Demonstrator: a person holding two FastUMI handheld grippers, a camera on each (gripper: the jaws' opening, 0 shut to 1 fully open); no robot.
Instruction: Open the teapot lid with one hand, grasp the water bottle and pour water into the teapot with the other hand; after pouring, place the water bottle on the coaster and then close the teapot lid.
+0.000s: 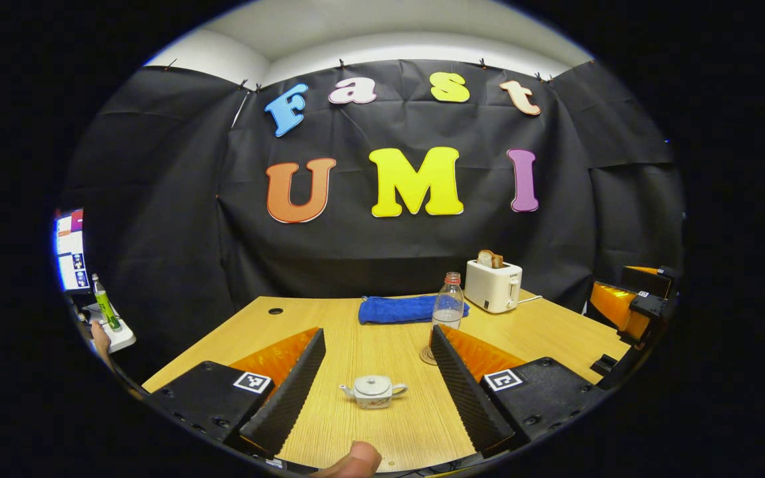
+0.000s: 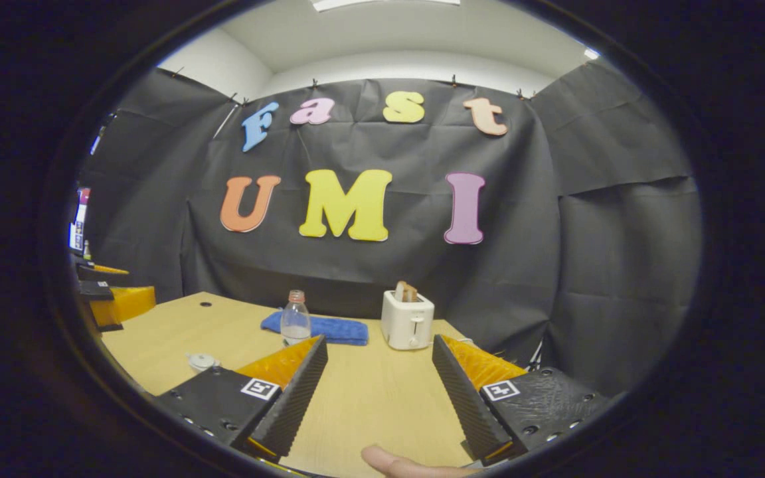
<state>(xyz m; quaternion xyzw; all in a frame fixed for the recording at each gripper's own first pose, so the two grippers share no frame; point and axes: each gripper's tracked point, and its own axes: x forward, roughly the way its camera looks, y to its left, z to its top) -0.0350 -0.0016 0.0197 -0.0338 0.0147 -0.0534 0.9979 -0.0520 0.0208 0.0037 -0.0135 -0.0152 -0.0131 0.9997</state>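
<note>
Left claw (image 1: 377, 372): spread wide, nothing held, ribbed inner faces turned toward each other. The teapot (image 1: 373, 390) is seen dead ahead, centred in the gap and apart from both fingers, standing on the bench (image 1: 356, 332); small, white, glossy like ceramic, squat and round, lid (image 1: 373, 382) seated with a knob on top. Spout and handle run crosswise to the claw's line. Beyond it and slightly right, the water bottle (image 1: 448, 302) stands upright on a round coaster (image 1: 426, 356); clear ribbed plastic, part filled, no cap visible.

Right claw (image 2: 378, 385): also wide and empty, bare wood-grain bench between the fingers. From here the water bottle (image 2: 295, 320) lies ahead and to the left, the teapot (image 2: 202, 361) farther left.

Judged: the lid is nearer the left claw, which would lift it; the bottle would fall to the right.

Behind: a folded blue towel (image 1: 399, 309), soft pile, and a white toaster (image 1: 493, 285) holding a slice of bread (image 1: 489, 259).
</note>
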